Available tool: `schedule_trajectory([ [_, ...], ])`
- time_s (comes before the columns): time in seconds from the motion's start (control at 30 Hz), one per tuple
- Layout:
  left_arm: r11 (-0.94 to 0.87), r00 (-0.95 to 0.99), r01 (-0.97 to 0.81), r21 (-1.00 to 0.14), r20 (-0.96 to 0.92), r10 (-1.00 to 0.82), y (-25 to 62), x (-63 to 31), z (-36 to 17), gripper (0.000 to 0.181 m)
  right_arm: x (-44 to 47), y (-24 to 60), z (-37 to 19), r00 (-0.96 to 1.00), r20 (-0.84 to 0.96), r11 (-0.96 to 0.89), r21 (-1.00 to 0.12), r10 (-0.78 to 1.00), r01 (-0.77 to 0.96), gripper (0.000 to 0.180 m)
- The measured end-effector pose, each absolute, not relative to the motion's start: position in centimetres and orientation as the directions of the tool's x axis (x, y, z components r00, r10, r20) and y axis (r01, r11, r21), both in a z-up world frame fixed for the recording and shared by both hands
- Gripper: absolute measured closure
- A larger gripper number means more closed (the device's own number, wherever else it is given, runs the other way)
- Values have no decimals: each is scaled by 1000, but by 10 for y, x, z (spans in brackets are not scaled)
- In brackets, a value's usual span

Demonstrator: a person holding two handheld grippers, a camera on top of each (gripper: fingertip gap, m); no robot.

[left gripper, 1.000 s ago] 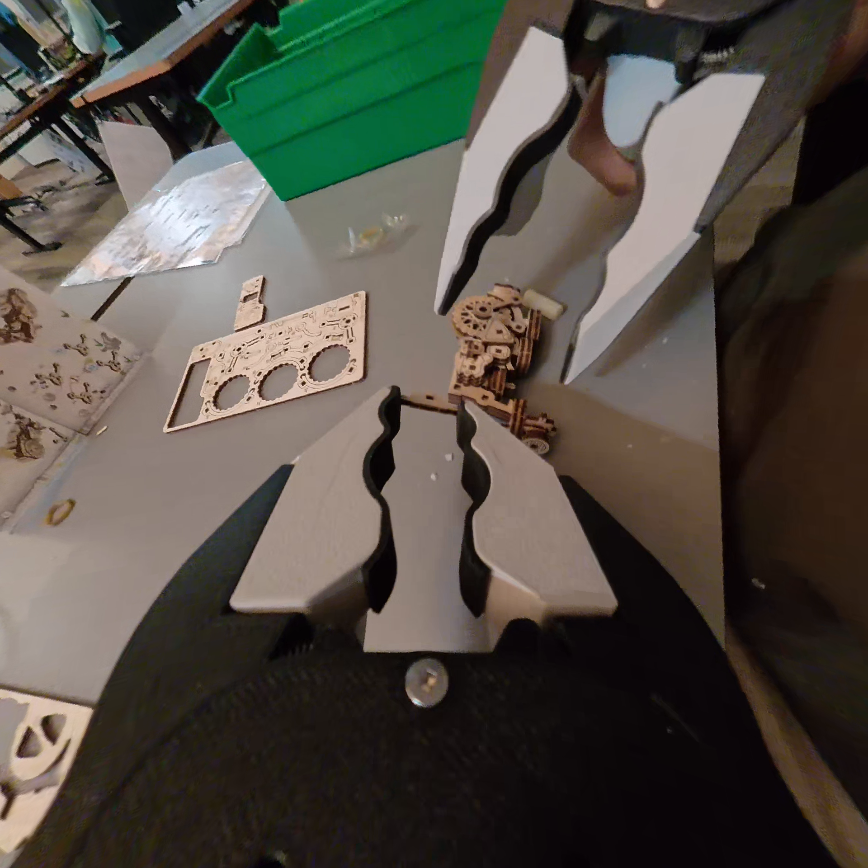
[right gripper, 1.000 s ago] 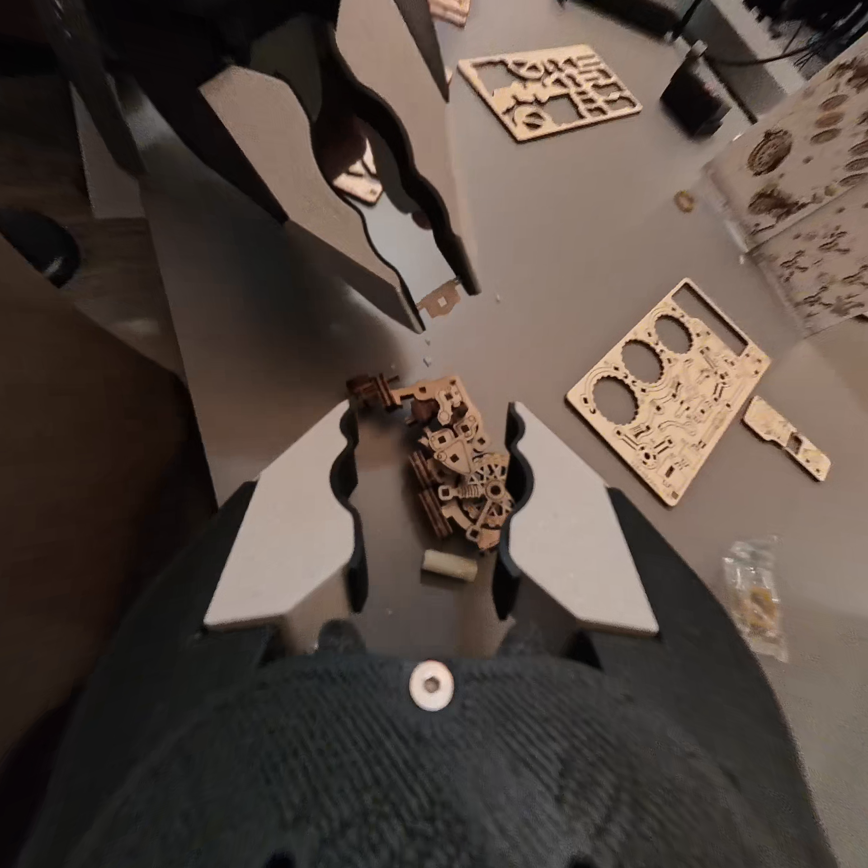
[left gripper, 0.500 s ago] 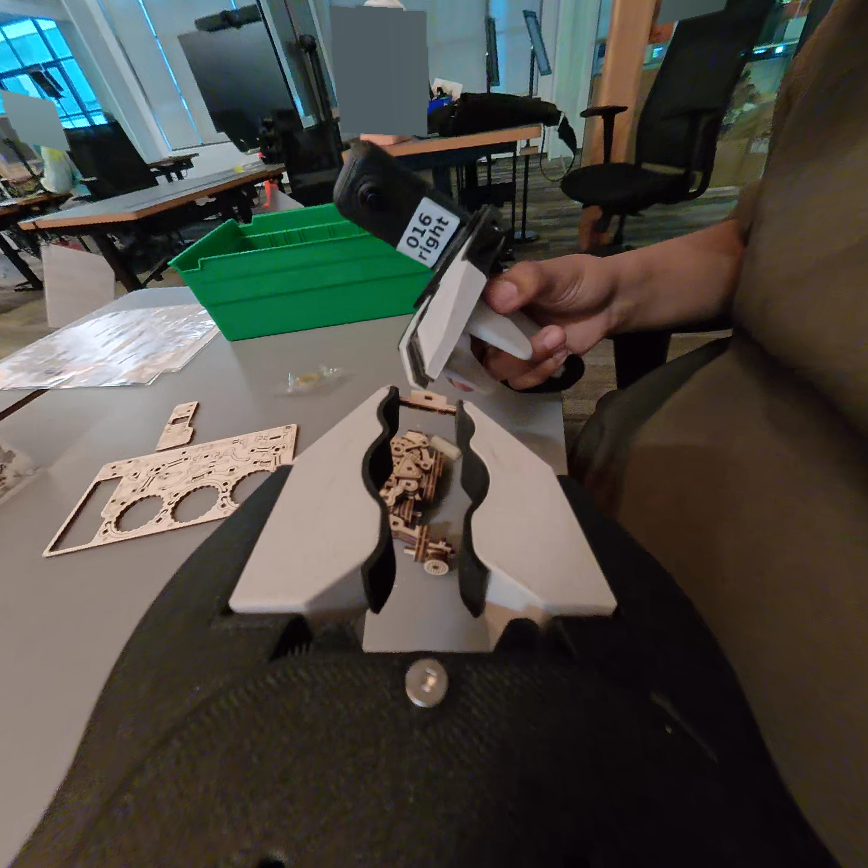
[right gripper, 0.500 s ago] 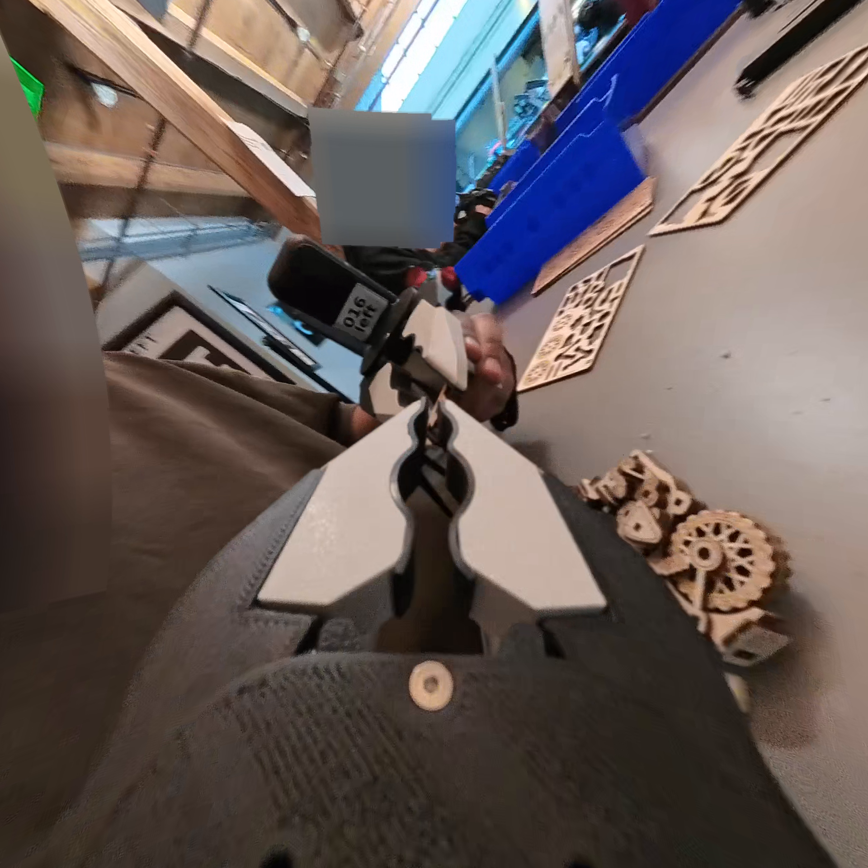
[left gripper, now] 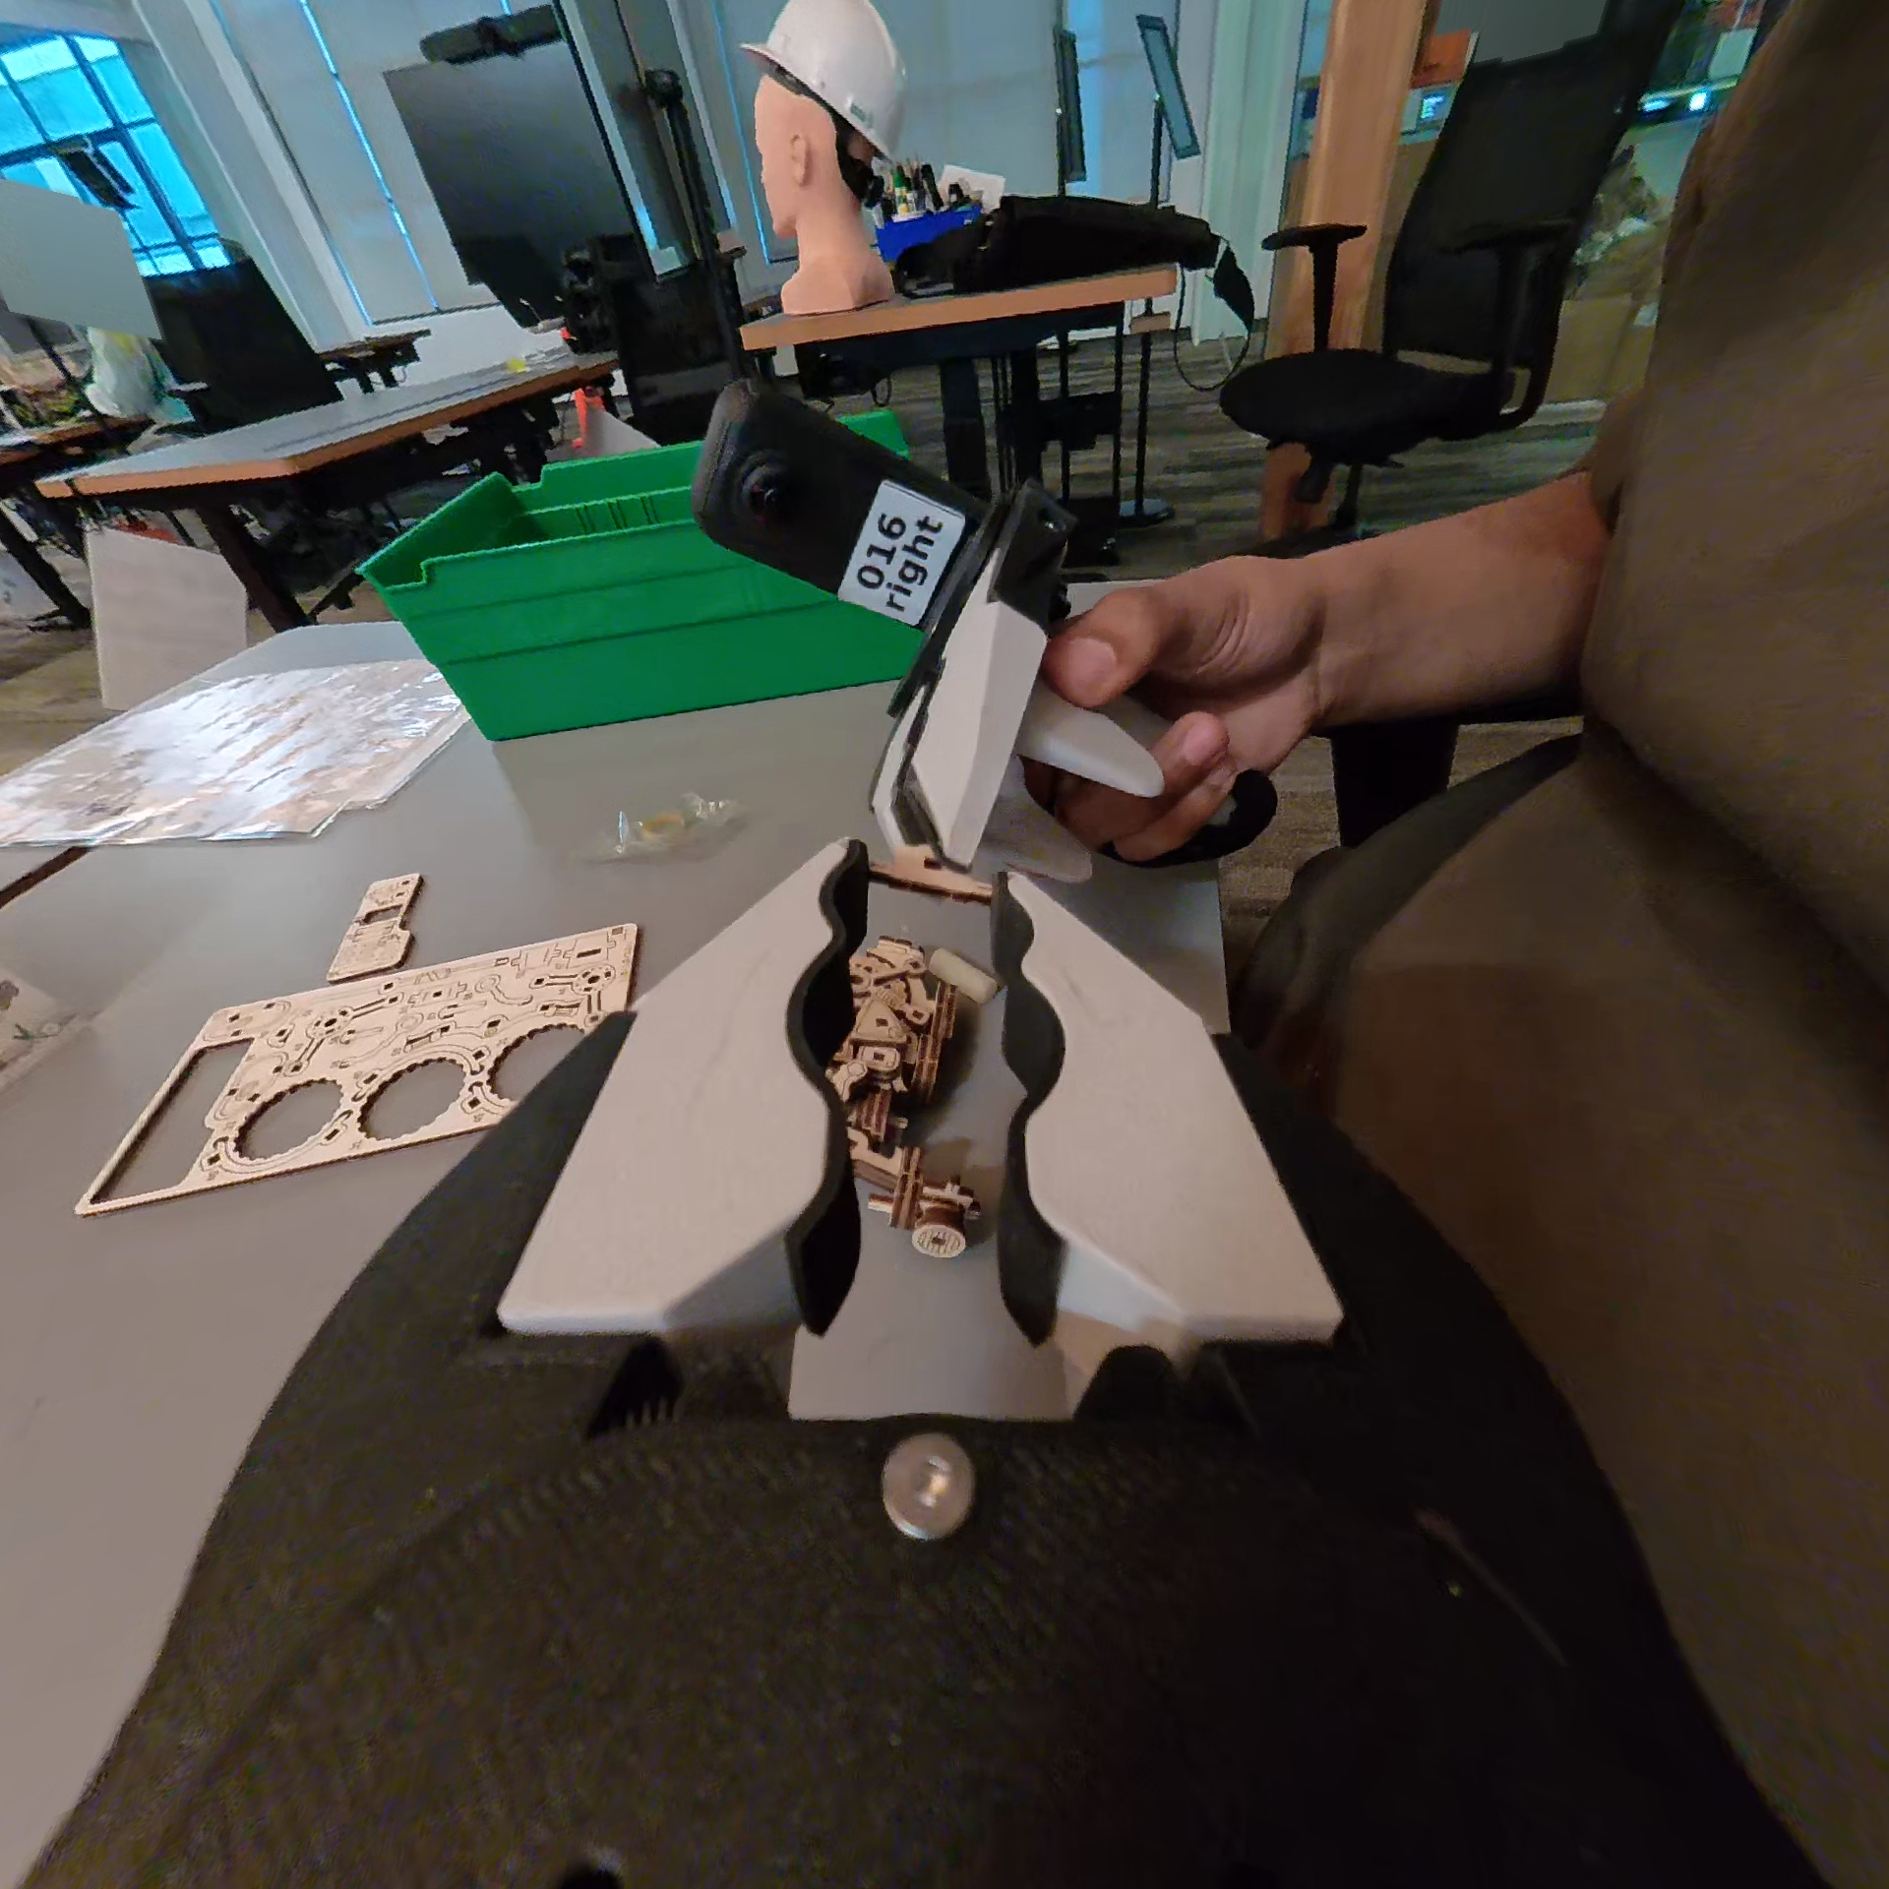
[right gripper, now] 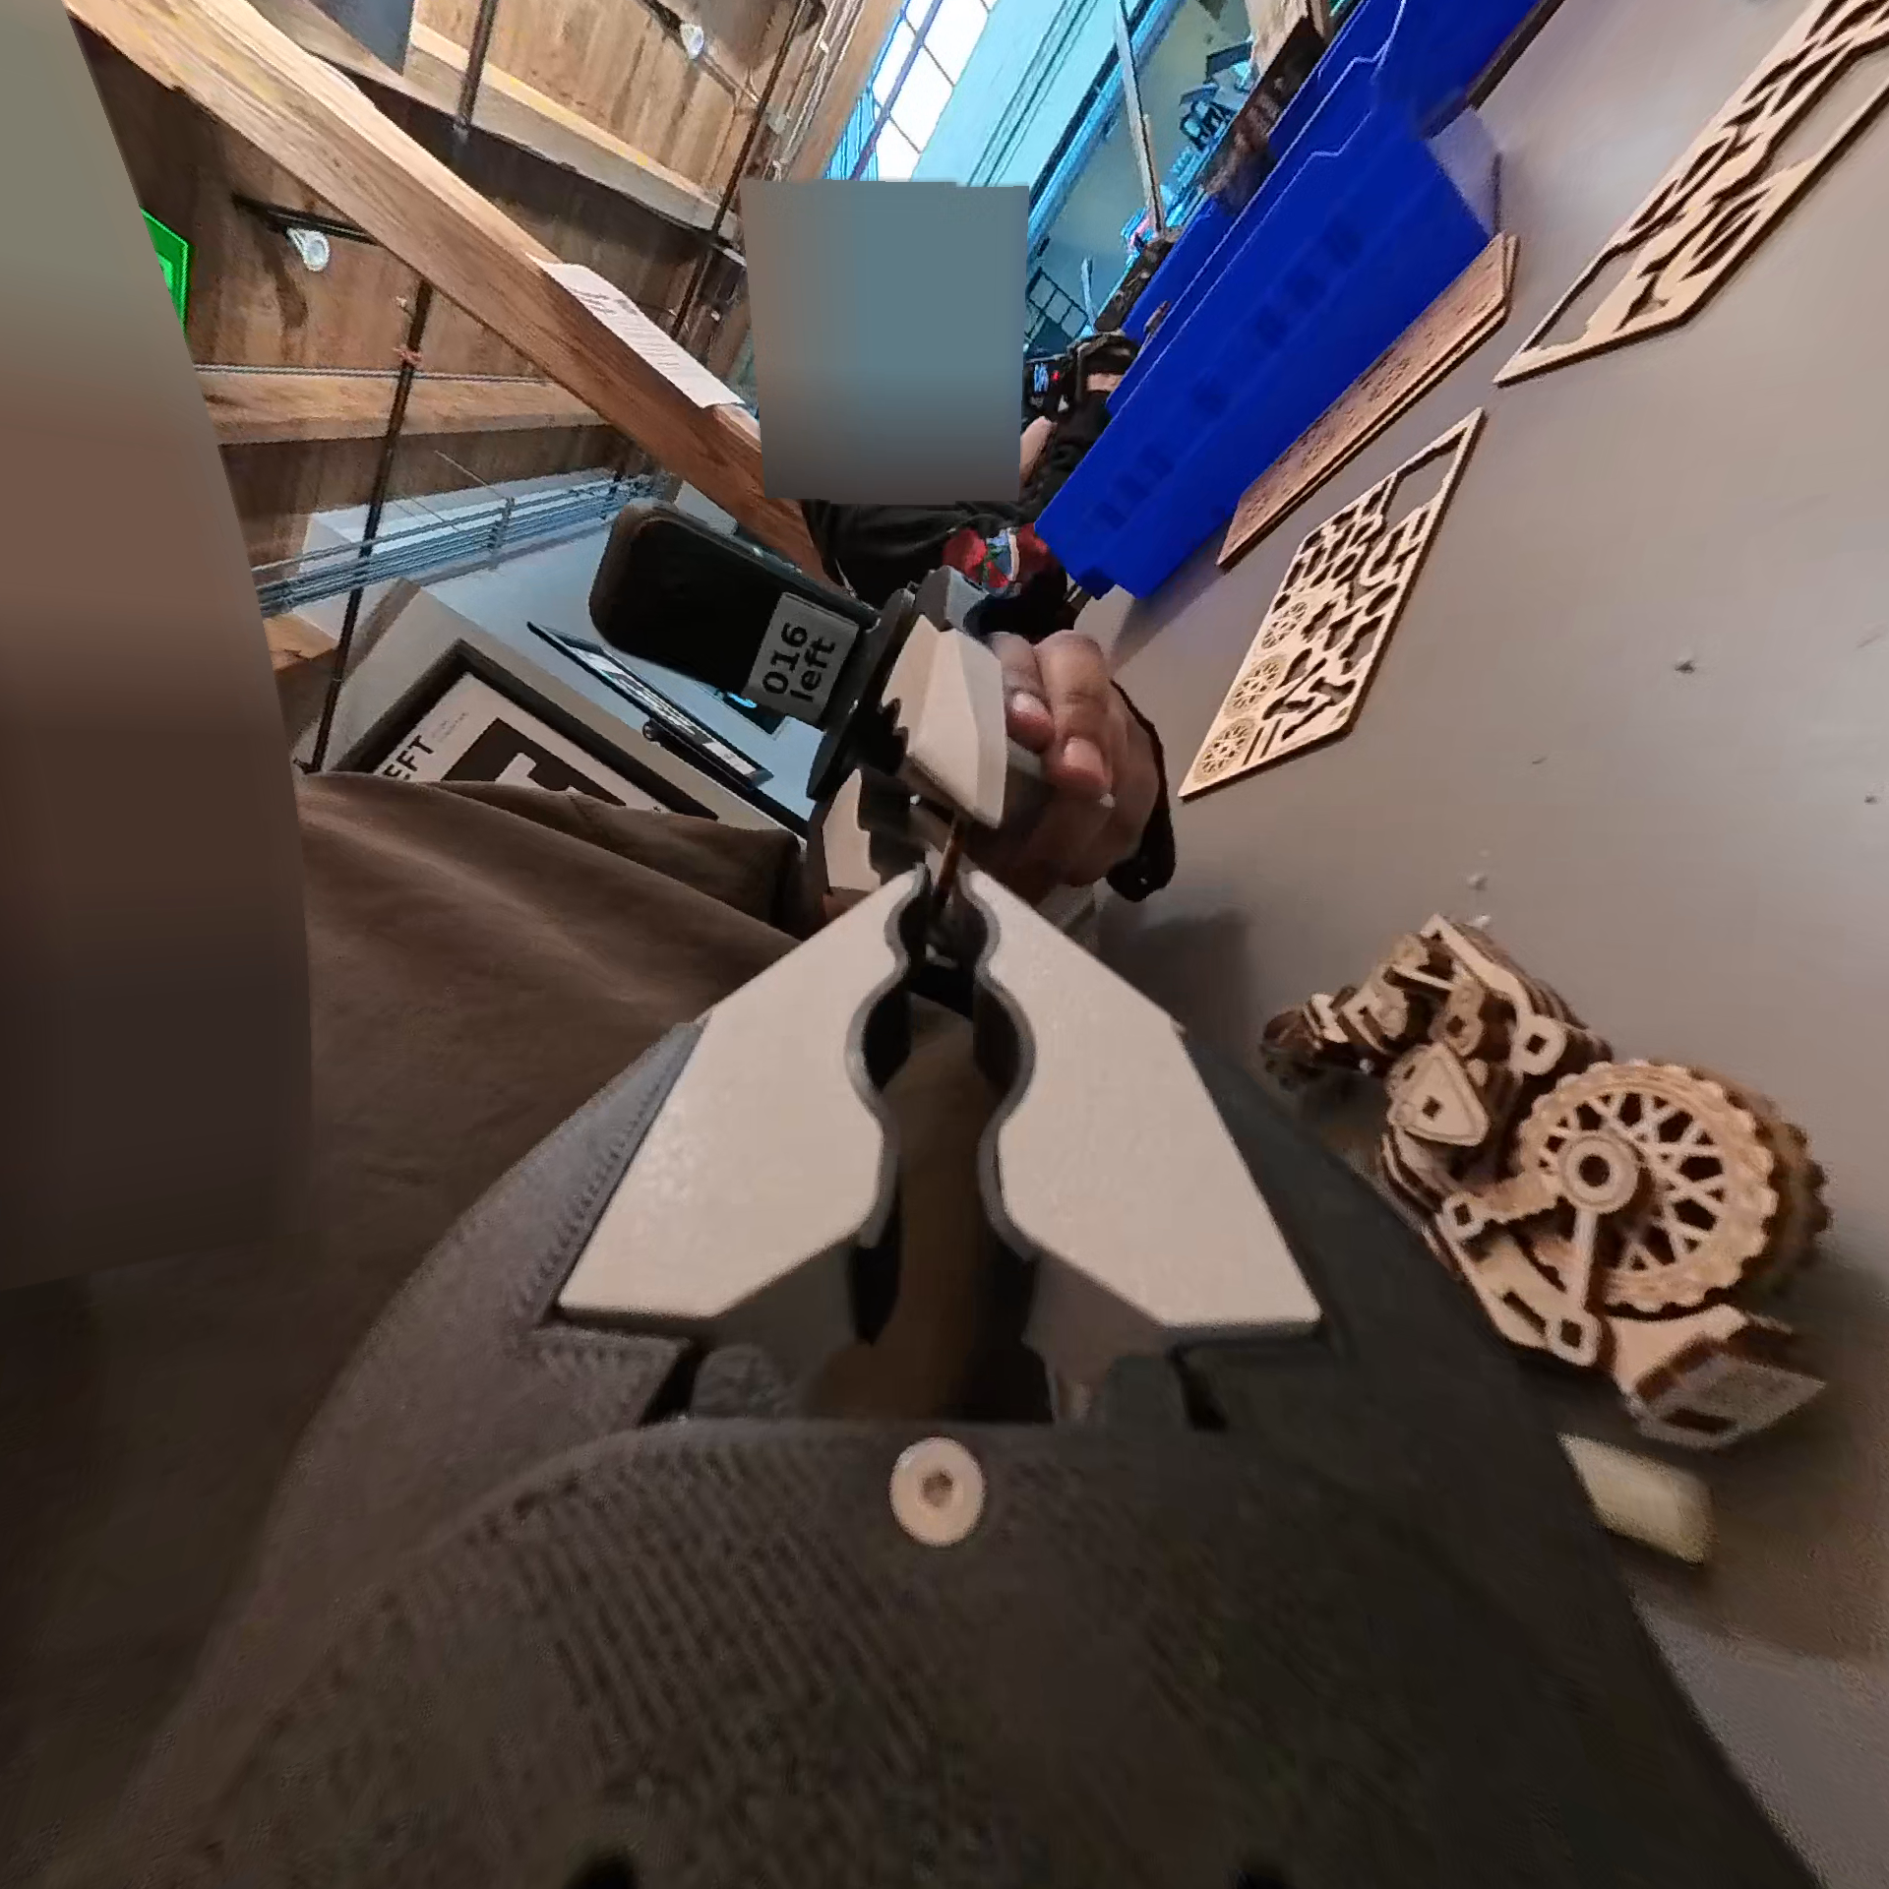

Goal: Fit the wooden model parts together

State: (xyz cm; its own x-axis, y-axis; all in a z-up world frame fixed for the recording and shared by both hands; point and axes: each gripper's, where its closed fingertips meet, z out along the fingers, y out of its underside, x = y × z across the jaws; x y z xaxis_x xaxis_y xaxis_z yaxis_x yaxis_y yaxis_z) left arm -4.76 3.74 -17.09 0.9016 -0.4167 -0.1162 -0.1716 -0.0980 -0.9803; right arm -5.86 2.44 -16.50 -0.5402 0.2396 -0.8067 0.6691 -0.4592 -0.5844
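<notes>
Model (right gripper: 1554,1155): pale laser-cut wood, spoked gear wheel, lying on table (right gripper: 1687,716).

Grey table (left gripper: 256,1329) with wooden model (right gripper: 1564,1155), cut-out sheet (left gripper: 378,1063), green bin (left gripper: 613,603).

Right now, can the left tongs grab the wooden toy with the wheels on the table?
Probably not yet. The left tongs grip a flat wooden piece, which the right tongs pinch too. The wooden toy lies uncovered on the table below, so letting go first would free the way.
</notes>
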Motion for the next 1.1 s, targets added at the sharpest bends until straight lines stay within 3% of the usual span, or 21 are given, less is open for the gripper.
schedule_trajectory([
  [0.2, -195, 880, 160, -968, 230, -415, 41, -60, -164, 149, -62, 41, -158, -591, -736, -470, -672, 332, 572, 179],
  [0.33, -339, 686, 448, -827, 561, -464, 41, -55, -162, 157, -64, 46, -157, -610, -673, -441, -738, 418, 512, 180],
  [0.4, -370, 601, 523, -768, 640, -478, 41, -52, -159, 163, -65, 46, -156, -618, -651, -431, -758, 442, 490, 180],
  [0.53, -372, 572, 572, -731, 680, -458, 43, -55, -158, 173, -66, 43, -156, -622, -647, -428, -761, 442, 488, 179],
  [1.1, -373, 561, 589, -717, 695, -450, 43, -60, -159, 176, -66, 34, -166, -611, -642, -379, -767, 463, 518, 179],
])
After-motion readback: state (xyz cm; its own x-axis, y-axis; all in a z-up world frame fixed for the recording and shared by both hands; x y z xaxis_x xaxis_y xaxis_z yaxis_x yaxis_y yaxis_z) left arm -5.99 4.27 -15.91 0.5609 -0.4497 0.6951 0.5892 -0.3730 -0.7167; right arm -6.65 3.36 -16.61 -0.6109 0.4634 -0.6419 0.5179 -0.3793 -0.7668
